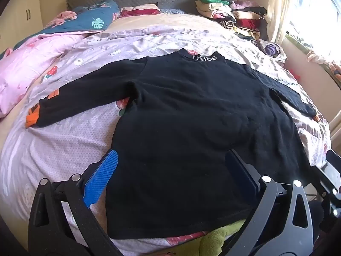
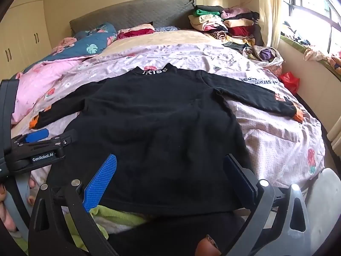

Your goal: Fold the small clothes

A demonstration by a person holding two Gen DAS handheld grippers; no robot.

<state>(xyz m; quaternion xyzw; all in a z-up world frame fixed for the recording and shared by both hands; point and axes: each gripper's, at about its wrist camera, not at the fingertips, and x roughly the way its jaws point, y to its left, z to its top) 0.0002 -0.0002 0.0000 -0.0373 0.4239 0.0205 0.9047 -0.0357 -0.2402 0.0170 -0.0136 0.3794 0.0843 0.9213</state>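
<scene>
A small black long-sleeved top [image 1: 187, 115] [image 2: 157, 123] lies flat on the bed, collar with white lettering at the far end, both sleeves spread out, orange cuffs at the ends. My left gripper [image 1: 170, 164] hovers open over the near-left part of the hem, its blue pads [image 1: 102, 175] wide apart with nothing pinched. My right gripper [image 2: 170, 166] stands open over the near-right part of the hem, pads [image 2: 102, 177] apart. The left gripper also shows at the left edge [image 2: 38, 147] of the right wrist view, held by a hand.
The bed [image 1: 64, 140] carries a pale pink printed cover, pink and blue quilts [image 1: 53, 49] at the far left, and a pile of folded clothes [image 1: 232, 15] at the far right by the window. A green cloth [image 2: 115, 215] lies at the near edge under the hem.
</scene>
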